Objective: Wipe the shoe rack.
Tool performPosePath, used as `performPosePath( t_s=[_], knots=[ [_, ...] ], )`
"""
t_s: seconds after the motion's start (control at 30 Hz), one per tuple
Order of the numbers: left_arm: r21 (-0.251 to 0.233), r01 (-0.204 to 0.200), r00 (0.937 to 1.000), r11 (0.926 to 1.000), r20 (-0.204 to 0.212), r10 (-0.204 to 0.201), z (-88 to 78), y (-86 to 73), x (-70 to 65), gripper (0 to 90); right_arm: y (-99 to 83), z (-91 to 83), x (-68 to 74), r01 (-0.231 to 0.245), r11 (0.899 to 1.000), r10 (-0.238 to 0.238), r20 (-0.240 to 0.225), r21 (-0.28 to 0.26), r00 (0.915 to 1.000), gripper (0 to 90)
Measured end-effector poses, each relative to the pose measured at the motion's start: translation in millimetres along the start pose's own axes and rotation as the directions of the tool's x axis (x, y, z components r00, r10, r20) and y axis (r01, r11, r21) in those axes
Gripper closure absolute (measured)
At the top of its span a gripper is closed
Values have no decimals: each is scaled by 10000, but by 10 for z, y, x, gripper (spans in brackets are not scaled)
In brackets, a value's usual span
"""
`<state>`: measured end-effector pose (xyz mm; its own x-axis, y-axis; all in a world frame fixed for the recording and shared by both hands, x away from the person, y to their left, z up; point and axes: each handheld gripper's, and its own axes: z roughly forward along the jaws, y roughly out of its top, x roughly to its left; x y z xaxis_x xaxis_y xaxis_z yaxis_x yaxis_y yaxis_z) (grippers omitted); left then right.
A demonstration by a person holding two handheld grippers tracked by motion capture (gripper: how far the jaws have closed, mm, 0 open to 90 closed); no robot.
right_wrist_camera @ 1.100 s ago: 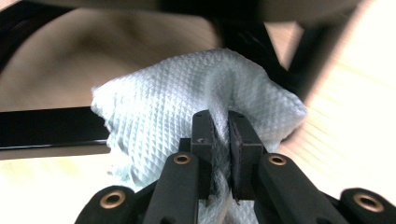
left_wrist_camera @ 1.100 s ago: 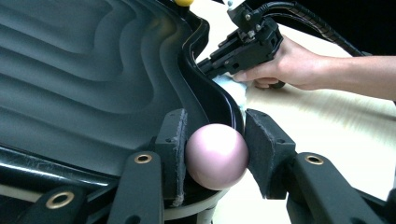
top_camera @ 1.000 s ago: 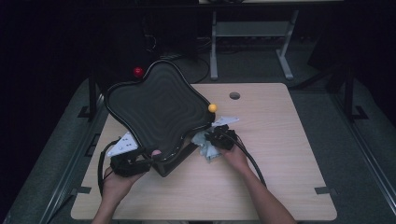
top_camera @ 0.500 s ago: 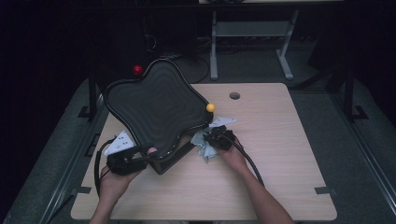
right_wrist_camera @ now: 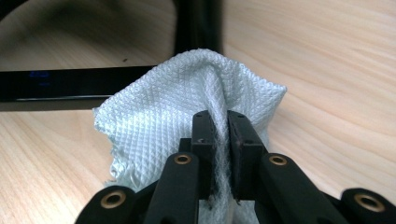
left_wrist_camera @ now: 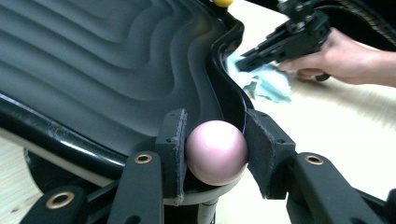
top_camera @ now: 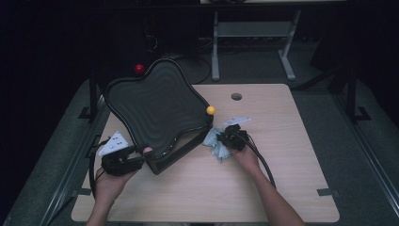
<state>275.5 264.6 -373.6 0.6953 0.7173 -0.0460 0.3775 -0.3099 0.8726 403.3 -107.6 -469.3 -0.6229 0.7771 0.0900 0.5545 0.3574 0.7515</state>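
A black, wavy, star-shaped tray (top_camera: 155,110) stands tilted up over the table's left half. It has ball knobs at its corners: red (top_camera: 139,68) at the far one, yellow (top_camera: 211,110) at the right one, pink (top_camera: 147,150) at the near one. My left gripper (top_camera: 140,156) is shut on the pink ball (left_wrist_camera: 216,151), one pad on each side of it. My right gripper (top_camera: 222,141) is shut on a pale crumpled cloth (right_wrist_camera: 187,88), which touches the tray's right edge (left_wrist_camera: 229,70) below the yellow ball.
The light wooden table (top_camera: 282,155) has a round cable hole (top_camera: 236,96) at the back. A black base (top_camera: 169,162) sits under the tray's near corner. Cables trail from both grippers. A metal stand (top_camera: 254,33) is on the floor behind.
The tray and my left gripper have shifted slightly to the left. My right gripper has moved a little along the tray's edge with the cloth in it. Both grips are unchanged.
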Motion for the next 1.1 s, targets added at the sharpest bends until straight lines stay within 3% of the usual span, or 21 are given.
performPosePath(
  t_s=[0.17,0.37,0.5,0.6,0.7,0.8,0.9,1.03,1.1],
  knots=[
    [-26,121,9996,9999,-252,-122,-49,-23,75,597,30,-144,-80,-322,9989,324,52,-346,9995,820],
    [-34,230,9987,9997,-445,-231,-77,-33,124,597,355,-263,-13,233,9944,-228,58,-1030,9997,819],
    [-75,331,9977,9994,-590,-335,-105,-49,174,597,316,-130,-3,153,9971,-164,-141,-749,9998,819],
    [-93,365,9972,9993,-645,-371,-118,-58,192,596,199,51,52,234,9997,-236,-383,-56,9990,818],
    [-116,446,9965,9989,-701,-453,-133,-68,208,594,240,50,99,487,9988,-491,-347,-110,9982,817],
    [-95,396,9965,9992,-731,-402,-137,-65,207,591,394,-78,58,323,9961,-342,-225,-818,9992,818],
    [-78,400,9963,9992,-753,-405,-139,-61,205,588,468,-104,49,469,9938,-486,-140,-1011,9987,818],
    [-274,451,9959,9986,-775,-471,-167,-51,214,570,320,64,68,332,9991,-340,-331,-257,9989,819],
    [-294,413,9959,9987,-790,-435,-175,-44,211,572,304,62,65,475,9988,-480,-370,-149,9982,818]
  ],
)
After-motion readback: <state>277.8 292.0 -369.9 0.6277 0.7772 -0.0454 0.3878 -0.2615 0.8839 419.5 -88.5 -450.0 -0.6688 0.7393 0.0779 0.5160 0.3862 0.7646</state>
